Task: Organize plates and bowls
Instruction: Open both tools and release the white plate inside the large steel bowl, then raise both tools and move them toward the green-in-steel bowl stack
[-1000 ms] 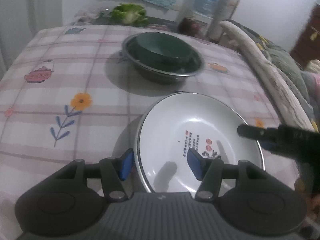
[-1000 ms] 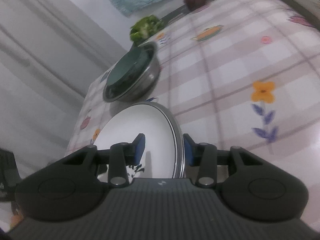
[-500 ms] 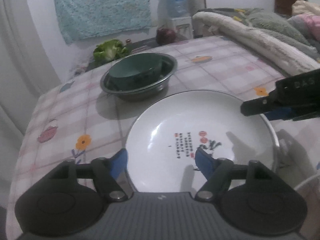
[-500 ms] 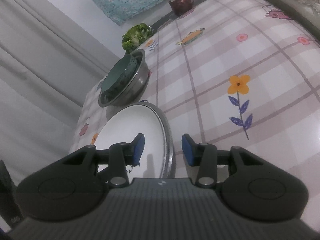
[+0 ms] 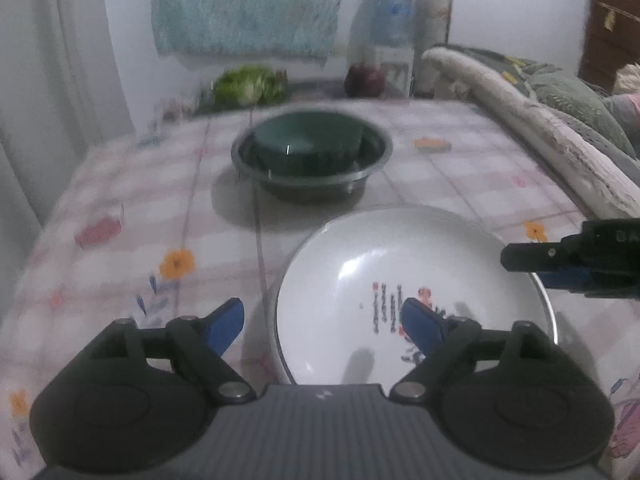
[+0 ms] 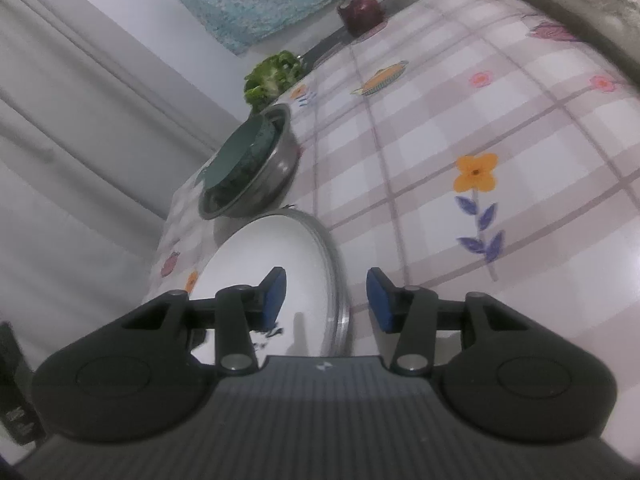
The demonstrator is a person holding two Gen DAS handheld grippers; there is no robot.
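A white plate (image 5: pixel 400 276) with a small red and dark print lies on a metal-rimmed plate on the table, also seen in the right wrist view (image 6: pixel 276 256). Behind it a dark green bowl (image 5: pixel 308 140) sits inside a steel bowl (image 5: pixel 316 182); the pair shows in the right wrist view too (image 6: pixel 248 168). My left gripper (image 5: pixel 322 322) is open, its jaws straddling the plate's near left rim. My right gripper (image 6: pixel 326 298) is open over the plate's right rim and shows at the right of the left wrist view (image 5: pixel 560 268).
The table (image 5: pixel 120 208) has a checked cloth with flower prints. A leafy green vegetable (image 5: pixel 250 84) and a dark red round thing (image 5: pixel 364 80) lie at the far edge. A folded blanket (image 5: pixel 540 128) runs along the right side. A curtain (image 6: pixel 60 120) hangs at the left.
Both grippers have opened wider around the plate's rim. The left wrist view has shifted, with the plate now lower and to the right.
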